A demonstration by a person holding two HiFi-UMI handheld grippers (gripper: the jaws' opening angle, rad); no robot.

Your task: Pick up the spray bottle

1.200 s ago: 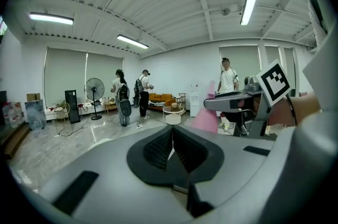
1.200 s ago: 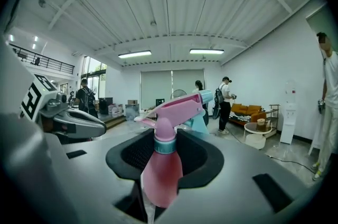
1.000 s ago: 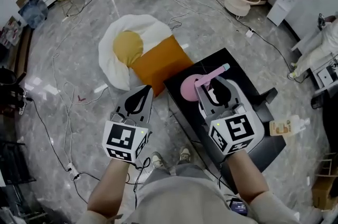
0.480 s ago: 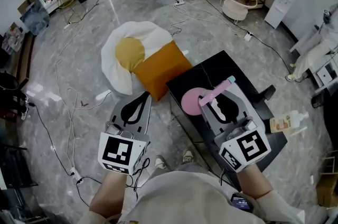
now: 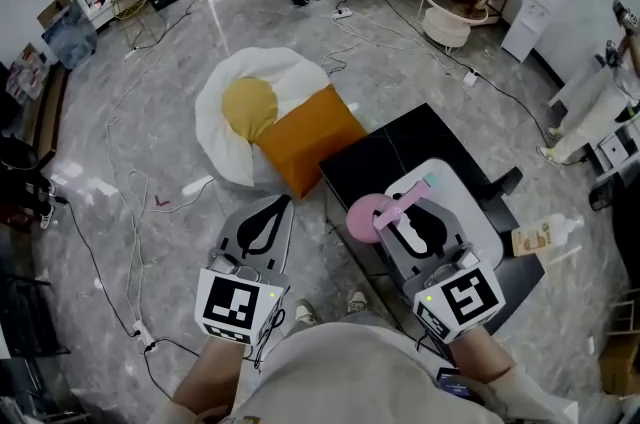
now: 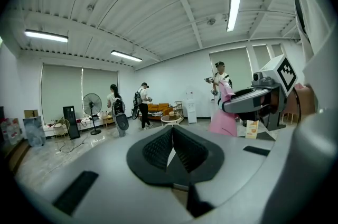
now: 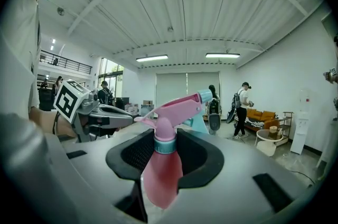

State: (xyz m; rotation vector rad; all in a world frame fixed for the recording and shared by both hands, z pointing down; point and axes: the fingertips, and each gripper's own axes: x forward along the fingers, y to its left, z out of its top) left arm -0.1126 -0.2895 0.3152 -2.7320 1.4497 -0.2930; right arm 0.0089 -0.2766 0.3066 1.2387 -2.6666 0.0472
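Note:
The pink spray bottle [image 5: 368,217] with a teal collar and light-blue nozzle tip hangs by its neck in my right gripper [image 5: 405,212], over the near part of the black table [image 5: 400,147]. In the right gripper view the gripper [image 7: 165,150] is shut on the bottle [image 7: 160,178] just under the trigger head, and the body hangs below the pads. My left gripper [image 5: 280,205] is held out over the floor to the left of the table. Its pads [image 6: 158,149] meet with nothing between them.
An orange cushion [image 5: 305,137] and a white-and-yellow egg-shaped cushion [image 5: 240,107] lie on the floor beyond the left gripper. A pale bottle [image 5: 540,237] lies right of the table. Cables cross the floor. People [image 6: 142,104], a fan [image 6: 91,106] and a round side table [image 5: 445,2] are far off.
Both grippers have drawn back toward me. The spray bottle came along in the right gripper, from mid-table to the table's near part.

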